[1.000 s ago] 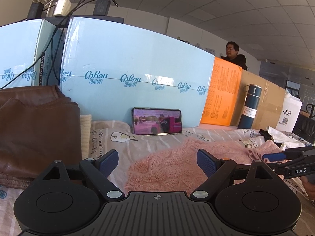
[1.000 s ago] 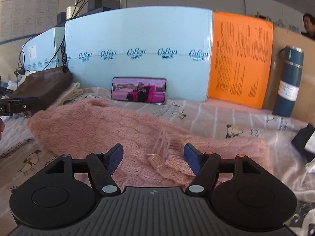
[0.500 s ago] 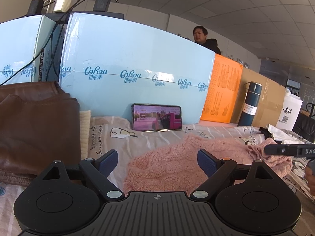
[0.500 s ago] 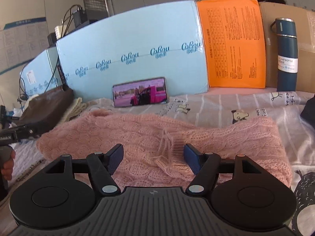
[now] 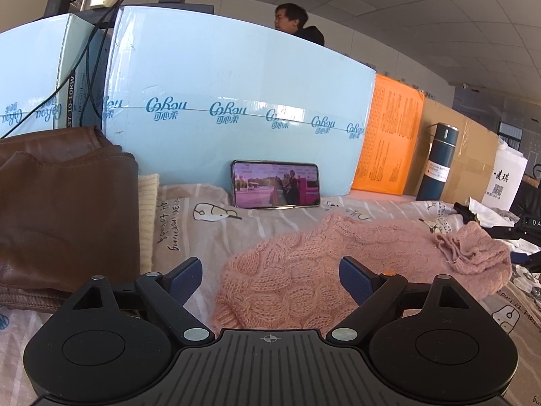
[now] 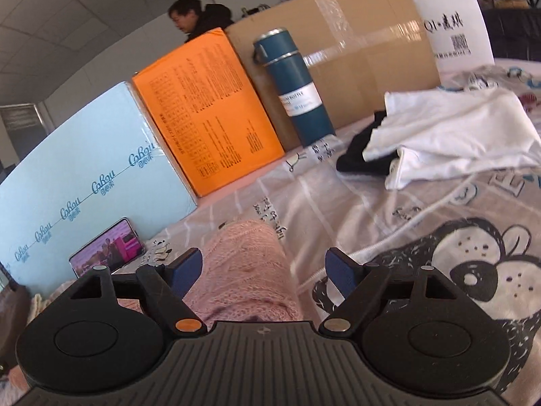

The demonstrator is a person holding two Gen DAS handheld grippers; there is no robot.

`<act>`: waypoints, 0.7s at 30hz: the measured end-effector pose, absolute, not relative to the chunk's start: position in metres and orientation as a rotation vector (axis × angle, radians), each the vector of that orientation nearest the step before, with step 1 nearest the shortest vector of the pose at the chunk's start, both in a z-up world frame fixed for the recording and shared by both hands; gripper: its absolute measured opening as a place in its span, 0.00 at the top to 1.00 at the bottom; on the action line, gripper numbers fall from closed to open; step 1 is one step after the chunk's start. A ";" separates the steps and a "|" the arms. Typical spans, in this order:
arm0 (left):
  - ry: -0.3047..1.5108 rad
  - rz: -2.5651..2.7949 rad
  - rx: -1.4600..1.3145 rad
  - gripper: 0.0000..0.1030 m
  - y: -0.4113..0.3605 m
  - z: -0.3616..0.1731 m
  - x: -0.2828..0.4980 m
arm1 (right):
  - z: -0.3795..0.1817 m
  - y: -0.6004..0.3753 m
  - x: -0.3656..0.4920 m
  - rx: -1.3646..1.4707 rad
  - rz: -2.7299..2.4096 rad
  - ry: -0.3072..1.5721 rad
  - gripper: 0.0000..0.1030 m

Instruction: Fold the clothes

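A pink knitted sweater [image 5: 338, 264] lies bunched lengthwise on the printed sheet [image 5: 209, 237]. My left gripper [image 5: 270, 275] is open just above the sweater's near end, with nothing between its blue pads. In the right wrist view the sweater [image 6: 247, 267] runs under my right gripper [image 6: 263, 270], which is open and tilted, its fingers standing on either side of the knit without closing on it. The right gripper's black body [image 5: 527, 226] shows at the left view's right edge.
A brown leather bag [image 5: 61, 209] and cream knit sit at the left. A phone [image 5: 275, 184] leans on light-blue foam boards [image 5: 236, 101]. An orange box [image 6: 209, 108], blue flask [image 6: 294, 88], cardboard box [image 6: 365, 37] and white and black garments [image 6: 439, 135] stand right. A person [image 5: 294, 23] is behind the boards.
The right gripper has swung right and rolled, now looking along the sweater's right end toward the white garments. The left gripper shifted slightly. The person behind the boards walked left.
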State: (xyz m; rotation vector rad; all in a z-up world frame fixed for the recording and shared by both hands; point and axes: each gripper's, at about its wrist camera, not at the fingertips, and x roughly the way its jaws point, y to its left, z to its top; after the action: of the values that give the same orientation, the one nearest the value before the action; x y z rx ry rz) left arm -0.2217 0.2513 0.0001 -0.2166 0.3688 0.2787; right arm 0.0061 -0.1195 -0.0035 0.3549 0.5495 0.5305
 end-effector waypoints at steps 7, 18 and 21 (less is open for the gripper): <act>0.399 0.283 -0.219 0.12 0.252 -0.004 -0.218 | -0.025 -0.113 0.026 0.439 0.553 0.675 0.42; 0.427 0.269 -0.227 0.12 0.254 -0.008 -0.214 | 0.002 -0.101 -0.014 0.298 0.702 0.411 0.79; 0.415 0.266 -0.221 0.12 0.252 -0.007 -0.215 | 0.010 -0.115 -0.016 0.323 0.653 0.357 0.81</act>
State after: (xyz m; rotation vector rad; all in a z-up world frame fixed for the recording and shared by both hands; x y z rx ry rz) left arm -0.2154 0.2524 -0.0068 -0.2209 0.4146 0.2660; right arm -0.0161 -0.1149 0.0103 0.3228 0.3569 0.6528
